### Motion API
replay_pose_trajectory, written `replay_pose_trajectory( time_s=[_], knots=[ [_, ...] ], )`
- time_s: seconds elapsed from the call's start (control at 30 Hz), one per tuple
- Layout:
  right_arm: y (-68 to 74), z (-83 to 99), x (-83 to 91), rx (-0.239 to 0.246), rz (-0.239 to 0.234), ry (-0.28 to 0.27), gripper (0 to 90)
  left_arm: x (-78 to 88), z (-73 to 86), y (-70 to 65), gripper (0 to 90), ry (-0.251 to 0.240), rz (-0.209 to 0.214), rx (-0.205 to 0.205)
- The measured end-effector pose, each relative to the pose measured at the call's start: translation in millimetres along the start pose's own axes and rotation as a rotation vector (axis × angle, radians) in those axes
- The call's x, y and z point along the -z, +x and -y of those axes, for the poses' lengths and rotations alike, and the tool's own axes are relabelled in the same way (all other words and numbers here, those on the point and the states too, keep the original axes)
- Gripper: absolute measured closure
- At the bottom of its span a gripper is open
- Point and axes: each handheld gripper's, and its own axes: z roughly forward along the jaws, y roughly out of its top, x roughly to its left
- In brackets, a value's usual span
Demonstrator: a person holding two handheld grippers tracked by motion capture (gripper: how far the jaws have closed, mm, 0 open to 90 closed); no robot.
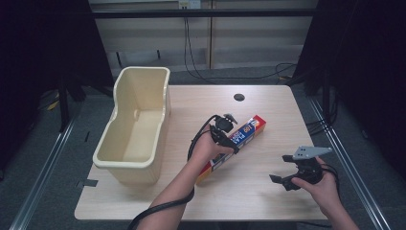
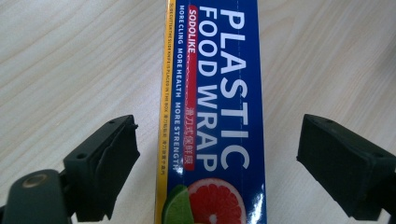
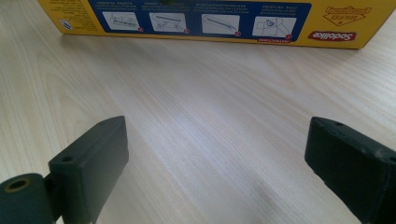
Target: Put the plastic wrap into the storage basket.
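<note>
While the plastic wrap box lay flat on the desk beside the beige tub, the left gripper straddled it — fingers apart, not yet pressing. The right gripper hung open over bare wood. Lifting remained; the box's near end was hidden, probably by the hand.

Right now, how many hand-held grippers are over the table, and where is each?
2. The left hand-held gripper is over the middle of the plastic wrap box, jaws open astride it. The right hand-held gripper is open over bare table, near the right.
</note>
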Motion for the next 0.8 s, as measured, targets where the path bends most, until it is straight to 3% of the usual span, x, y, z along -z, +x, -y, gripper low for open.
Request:
replay_pose_trajectory(
  time_s=[0.03, 0.37, 0.57, 0.67, 0.7, 0.8],
  knots=[
    [0.0, 0.0, 0.0, 0.000, 0.000, 0.000, 6.1, -0.7, -0.1, 0.0, 12.2, -0.014, 0.001, 0.011],
    [-0.8, -0.2, -0.1, -0.001, -0.003, 0.002, 6.1, -3.0, -4.0, 2.4, 15.5, 0.015, 0.002, 0.008],
    [-1.1, -0.4, 0.7, -0.003, -0.008, -0.001, 6.1, -5.6, -5.6, 2.0, 21.4, 0.010, 0.013, -0.027],
    [-0.9, -0.4, 0.9, -0.005, -0.003, -0.001, 6.1, -7.6, -6.8, 1.5, 21.6, 0.025, 0.013, -0.017],
    [-1.2, -0.5, 0.8, -0.004, -0.006, -0.003, 6.0, -11.1, -7.0, 1.3, 24.0, 0.057, 0.018, 0.007],
    [-1.1, -0.6, 1.1, -0.003, -0.005, -0.003, 6.1, -12.5, -7.1, 1.3, 26.6, 0.056, 0.019, -0.008]
  ],
)
